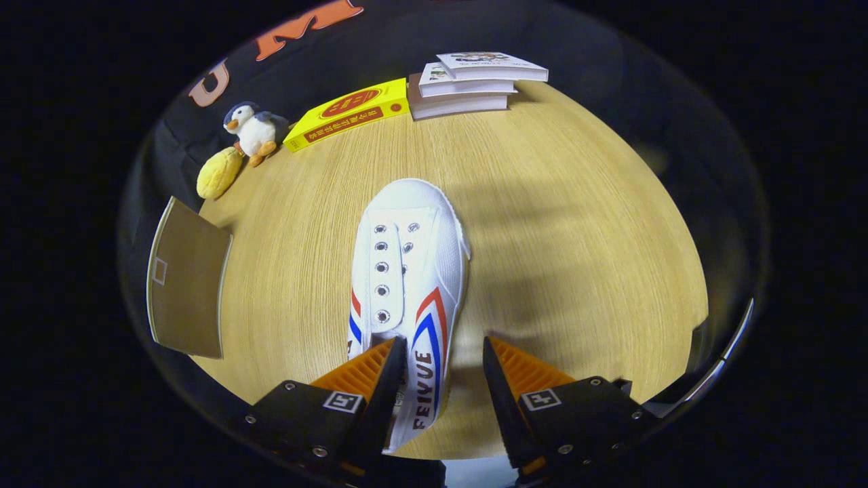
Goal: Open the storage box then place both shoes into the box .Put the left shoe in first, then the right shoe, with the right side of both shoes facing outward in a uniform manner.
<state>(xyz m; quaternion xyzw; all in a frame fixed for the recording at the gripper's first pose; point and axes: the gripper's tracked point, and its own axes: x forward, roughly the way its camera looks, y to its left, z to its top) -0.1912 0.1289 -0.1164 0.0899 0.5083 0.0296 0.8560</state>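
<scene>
Gripper view looks down on the hand-held gripper (pixel 441 379), its fingers spread apart with the heel end of a white shoe (pixel 407 285) between them, close against the left finger and clear of the right. Its toe points away across the wooden surface (pixel 576 224). Bare wood lies right of the shoe. Left stands a brown panel (pixel 186 278); beyond sit a penguin toy (pixel 254 132), yellow book (pixel 349 112) and stacked books (pixel 475 85).

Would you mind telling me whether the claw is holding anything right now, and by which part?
Nothing is held: the claw is open, with the white shoe's heel-side wall between its fingers.
</scene>
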